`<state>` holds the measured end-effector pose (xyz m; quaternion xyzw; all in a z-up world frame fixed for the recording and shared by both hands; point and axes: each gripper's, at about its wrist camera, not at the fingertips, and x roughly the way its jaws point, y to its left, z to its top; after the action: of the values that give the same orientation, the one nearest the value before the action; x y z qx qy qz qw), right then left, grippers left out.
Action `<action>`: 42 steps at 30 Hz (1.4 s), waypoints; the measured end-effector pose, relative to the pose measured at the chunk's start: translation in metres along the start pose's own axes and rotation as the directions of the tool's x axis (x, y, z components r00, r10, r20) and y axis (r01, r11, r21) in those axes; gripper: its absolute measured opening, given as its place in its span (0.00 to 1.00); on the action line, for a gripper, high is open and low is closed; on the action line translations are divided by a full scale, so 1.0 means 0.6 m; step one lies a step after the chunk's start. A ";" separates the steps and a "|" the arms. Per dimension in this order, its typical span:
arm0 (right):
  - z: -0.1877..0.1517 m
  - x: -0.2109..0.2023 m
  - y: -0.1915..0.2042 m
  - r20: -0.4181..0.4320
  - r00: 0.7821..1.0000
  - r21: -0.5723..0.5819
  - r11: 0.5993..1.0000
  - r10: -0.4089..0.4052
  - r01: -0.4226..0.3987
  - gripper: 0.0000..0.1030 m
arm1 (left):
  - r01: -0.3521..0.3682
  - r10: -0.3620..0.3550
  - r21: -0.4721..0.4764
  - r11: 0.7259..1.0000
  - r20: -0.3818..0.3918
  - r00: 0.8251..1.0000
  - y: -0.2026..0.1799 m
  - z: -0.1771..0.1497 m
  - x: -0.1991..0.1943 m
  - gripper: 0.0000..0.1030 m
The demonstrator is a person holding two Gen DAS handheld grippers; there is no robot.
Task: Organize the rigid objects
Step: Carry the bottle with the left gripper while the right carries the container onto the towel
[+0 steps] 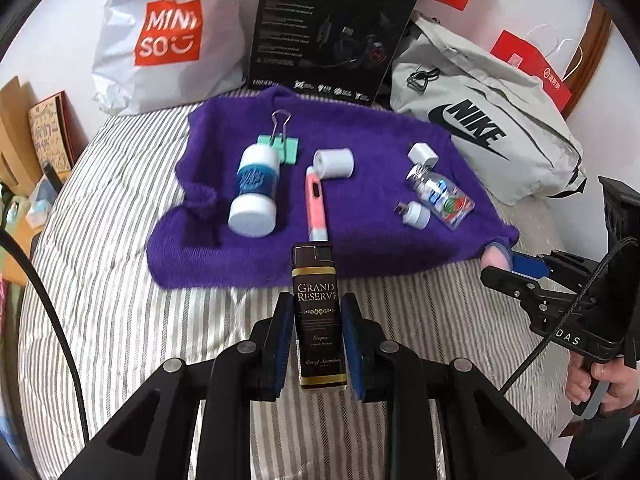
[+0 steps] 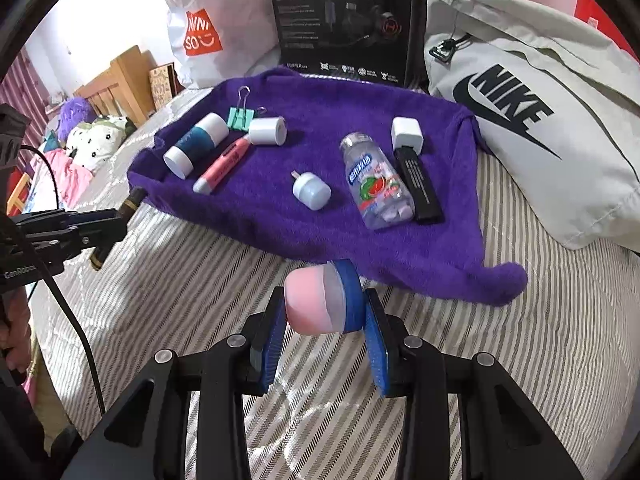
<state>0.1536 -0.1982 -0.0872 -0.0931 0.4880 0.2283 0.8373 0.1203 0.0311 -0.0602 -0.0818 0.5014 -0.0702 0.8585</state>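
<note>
My left gripper (image 1: pixel 316 312) is shut on a dark brown "Grand Reserve" lighter (image 1: pixel 318 312), held above the striped bed just short of the purple towel (image 1: pixel 360 248). My right gripper (image 2: pixel 324 312) is shut on a pink jar with a blue lid (image 2: pixel 320 300), near the towel's (image 2: pixel 320 100) front edge. On the towel lie a white and blue bottle (image 1: pixel 254 188), a green binder clip (image 1: pixel 282 146), a pink marker (image 1: pixel 316 204), a white cap (image 1: pixel 334 162), a clear candy bottle (image 2: pixel 376 180), a small white plug (image 2: pixel 312 190), and a black stick with a white cap (image 2: pixel 416 168).
A Miniso bag (image 1: pixel 160 36), a black headset box (image 1: pixel 328 28) and a grey Nike bag (image 1: pixel 488 132) line the back of the bed. Plush toys (image 2: pixel 96 136) and wooden furniture (image 2: pixel 120 80) stand at the left. Striped sheet (image 1: pixel 120 280) lies in front of the towel.
</note>
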 end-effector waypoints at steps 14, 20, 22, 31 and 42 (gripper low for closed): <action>0.086 -0.002 -0.021 0.058 0.998 -0.003 1.000 0.009 -0.009 0.36 | 0.047 -0.047 0.052 0.998 -0.010 0.999 -0.030 0.095 0.049 0.23; 0.106 0.006 -0.040 0.057 0.998 0.000 1.000 -0.006 0.006 0.36 | 0.072 -0.067 0.088 0.993 -0.060 0.996 -0.054 0.123 0.107 0.23; 0.107 0.010 -0.049 0.052 0.999 0.006 1.000 -0.012 0.011 0.36 | 0.071 -0.062 0.105 0.992 -0.081 0.995 -0.062 0.126 0.127 0.23; 0.104 0.014 -0.074 0.041 0.999 0.023 0.999 -0.026 0.025 0.36 | 0.035 -0.016 0.136 0.990 -0.134 0.991 -0.070 0.119 0.180 0.23; 0.107 0.031 -0.061 0.025 1.000 0.001 1.000 -0.003 0.003 0.36 | 0.052 -0.031 0.135 0.989 -0.147 0.989 -0.063 0.119 0.180 0.24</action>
<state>0.2284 -0.2005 -0.0731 -0.0906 0.4776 0.2280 0.8436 0.2335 -0.0226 -0.1094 -0.0271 0.5546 -0.1285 0.8217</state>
